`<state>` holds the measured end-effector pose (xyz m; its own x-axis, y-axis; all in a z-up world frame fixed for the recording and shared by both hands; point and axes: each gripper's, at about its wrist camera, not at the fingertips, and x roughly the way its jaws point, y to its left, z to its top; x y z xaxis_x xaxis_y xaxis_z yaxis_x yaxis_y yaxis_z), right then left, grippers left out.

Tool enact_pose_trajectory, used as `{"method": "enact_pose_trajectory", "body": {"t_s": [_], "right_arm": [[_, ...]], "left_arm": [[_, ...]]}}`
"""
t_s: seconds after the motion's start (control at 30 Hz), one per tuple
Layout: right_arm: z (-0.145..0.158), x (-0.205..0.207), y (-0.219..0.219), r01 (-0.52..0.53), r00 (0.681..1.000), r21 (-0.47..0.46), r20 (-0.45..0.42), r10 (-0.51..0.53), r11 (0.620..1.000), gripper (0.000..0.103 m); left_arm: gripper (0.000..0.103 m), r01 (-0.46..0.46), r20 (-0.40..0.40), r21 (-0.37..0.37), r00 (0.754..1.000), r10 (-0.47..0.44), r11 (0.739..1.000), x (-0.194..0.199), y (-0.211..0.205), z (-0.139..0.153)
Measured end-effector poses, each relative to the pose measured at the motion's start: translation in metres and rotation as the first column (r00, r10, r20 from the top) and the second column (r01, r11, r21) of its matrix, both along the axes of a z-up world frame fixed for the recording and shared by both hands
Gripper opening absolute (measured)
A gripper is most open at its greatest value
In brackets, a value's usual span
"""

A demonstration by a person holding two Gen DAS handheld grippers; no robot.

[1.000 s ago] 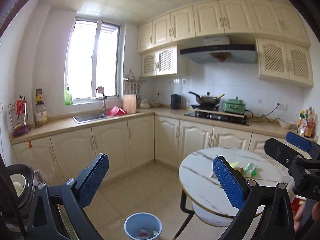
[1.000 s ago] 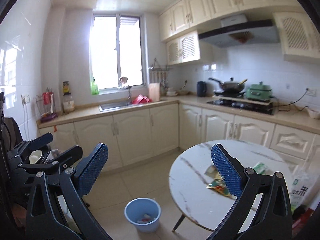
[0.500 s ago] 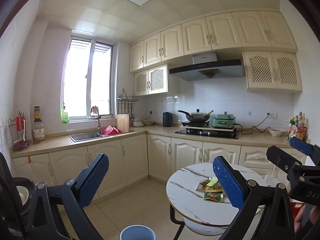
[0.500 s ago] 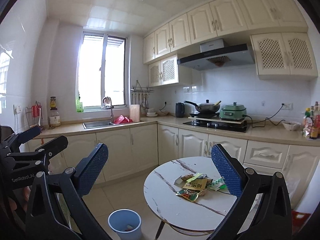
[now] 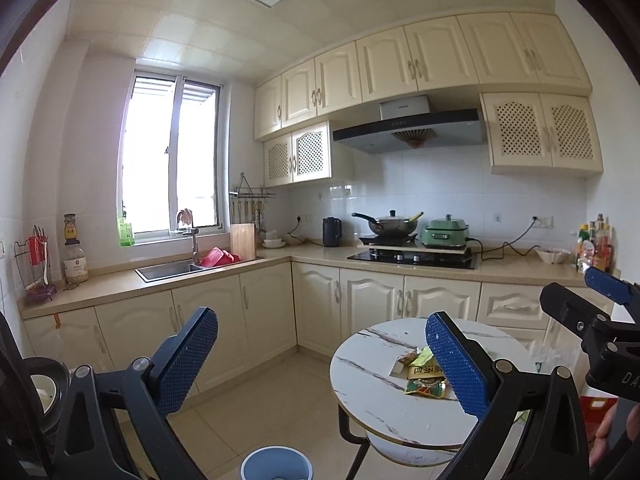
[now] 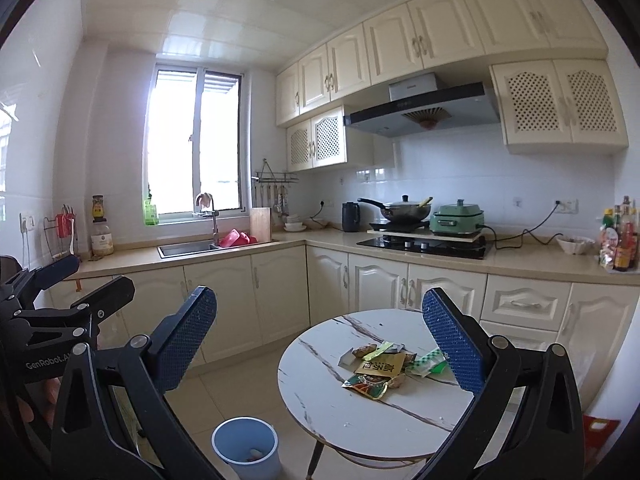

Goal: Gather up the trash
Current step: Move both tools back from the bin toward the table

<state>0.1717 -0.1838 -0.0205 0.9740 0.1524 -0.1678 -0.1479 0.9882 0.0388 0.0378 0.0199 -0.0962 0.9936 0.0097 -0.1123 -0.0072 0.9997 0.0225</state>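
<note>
Right hand-held gripper (image 6: 320, 344) gapes, above wrappers (image 6: 386, 368).

Wrappers (image 6: 380, 372) lie heaped flat on the round marble table (image 6: 352, 412): gold, red-green and green packets, touching. A blue bin (image 6: 245, 448) stands upright on the floor, near left of it, holding scraps.

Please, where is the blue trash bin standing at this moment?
The blue trash bin stands on the tiled floor, low and left of centre in the right wrist view, just left of the round marble table that holds the wrappers.
</note>
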Motion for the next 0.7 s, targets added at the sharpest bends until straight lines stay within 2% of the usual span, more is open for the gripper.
{"method": "enact_pose_trajectory", "body": {"t_s": [0.43,0.7], "right_arm": [[-0.006,0.011,-0.008,0.018,1.000,0.001,-0.023,-0.018,1.000,0.103],[-0.035,0.038,-0.038,0.089,0.991,0.016,-0.098,-0.087,0.996,0.103]], "left_arm": [[0.102,0.014,-0.025,0.000,1.000,-0.014,1.000,0.018,-0.001,0.015],[0.102,0.032,-0.141,-0.012,0.989,-0.034,0.999,0.068,-0.009,0.004]]}}
